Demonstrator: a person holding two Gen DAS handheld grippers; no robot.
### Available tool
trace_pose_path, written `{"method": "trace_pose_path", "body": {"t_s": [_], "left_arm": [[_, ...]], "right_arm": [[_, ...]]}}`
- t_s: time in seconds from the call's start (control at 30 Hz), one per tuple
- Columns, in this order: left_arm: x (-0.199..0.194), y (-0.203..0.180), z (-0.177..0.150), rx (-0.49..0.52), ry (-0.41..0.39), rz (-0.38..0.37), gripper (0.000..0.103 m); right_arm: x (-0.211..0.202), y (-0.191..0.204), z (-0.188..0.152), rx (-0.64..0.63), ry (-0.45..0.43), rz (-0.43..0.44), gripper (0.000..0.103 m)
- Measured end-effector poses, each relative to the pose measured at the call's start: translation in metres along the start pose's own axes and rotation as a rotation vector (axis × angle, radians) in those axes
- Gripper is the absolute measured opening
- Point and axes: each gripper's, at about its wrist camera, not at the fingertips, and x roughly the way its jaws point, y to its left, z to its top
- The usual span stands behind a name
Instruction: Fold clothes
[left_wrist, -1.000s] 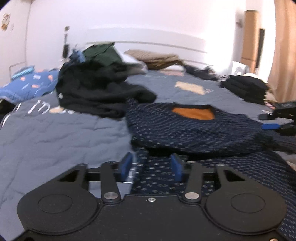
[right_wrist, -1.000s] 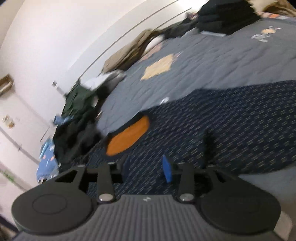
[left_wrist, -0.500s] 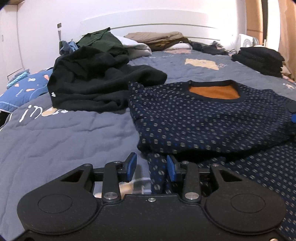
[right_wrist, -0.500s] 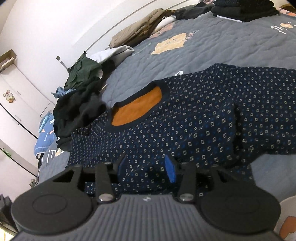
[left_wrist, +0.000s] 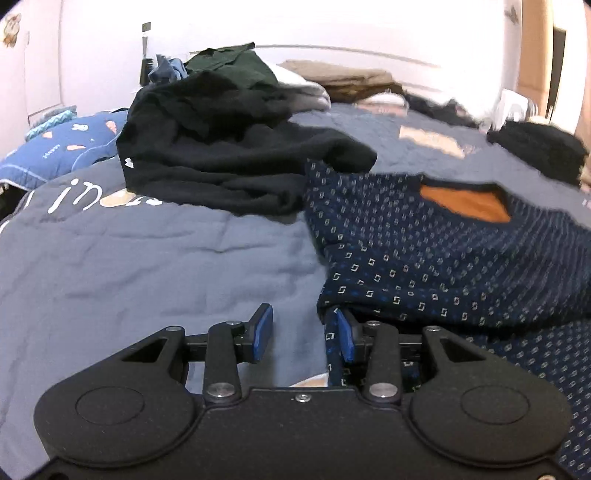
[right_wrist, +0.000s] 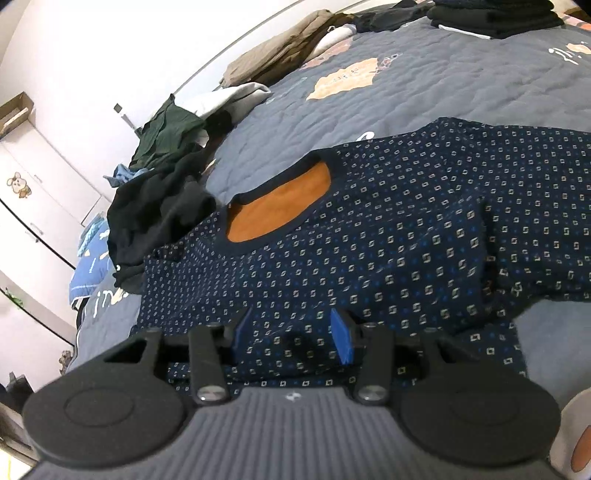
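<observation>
From our left wrist view, the left gripper (left_wrist: 301, 334) hangs low over the grey quilt (left_wrist: 147, 266), its jaws apart with only bare quilt between them. Its right pad (left_wrist: 341, 336) sits against the near left edge of the navy patterned sweater (left_wrist: 424, 258), which spreads ahead and to the right. The heap of black clothes (left_wrist: 229, 162) lies farther ahead, to the left.

From our right wrist view, the right gripper (right_wrist: 291, 336) is over the sweater's lower part, jaws parted and just widened further; fabric lies beneath and between them, but the pads do not pinch it. The orange neck lining (right_wrist: 280, 199) is ahead, slightly left.

We judge we are between folds, setting up the next grip. Next, each gripper needs to close on a sweater edge and carry it over evenly.
</observation>
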Motion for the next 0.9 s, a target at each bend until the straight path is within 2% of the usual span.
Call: {"method": "trace_pose_path", "body": {"t_s": [0.1,0.13,0.2,0.37,0.63,0.67,0.77,0.9], "left_arm": [[-0.001,0.001,0.002,-0.022,-0.005,-0.052,0.038],[-0.001,-0.001,0.002,-0.002,-0.007,-0.055,0.038],[-0.001,-0.021,-0.002,0.143,-0.032,0.012,0.038],[-0.002,-0.045,-0.007,0.249,-0.083,0.038,0.038],[0.007,-0.075,-0.026,0.509,-0.173,0.163,0.038],[0.007,-0.080,-0.029,0.551,-0.189,0.188,0.036],[0.004,-0.091,-0.040,0.686,-0.225,0.225,0.021],[0.004,-0.097,-0.052,0.794,-0.206,0.220,0.020]], "right_arm": [[-0.001,-0.002,0.001,0.008,-0.002,0.002,0.046],[-0.001,-0.003,0.001,0.012,-0.002,0.002,0.046],[0.000,-0.002,0.001,0.012,0.003,0.004,0.046],[0.004,0.004,-0.002,-0.005,0.018,0.008,0.046],[0.012,0.008,-0.008,-0.017,0.046,0.009,0.046],[0.013,0.008,-0.009,-0.015,0.049,0.007,0.046],[0.015,0.005,-0.010,-0.010,0.051,-0.002,0.046],[0.018,-0.002,-0.012,-0.001,0.055,-0.016,0.046]]}}
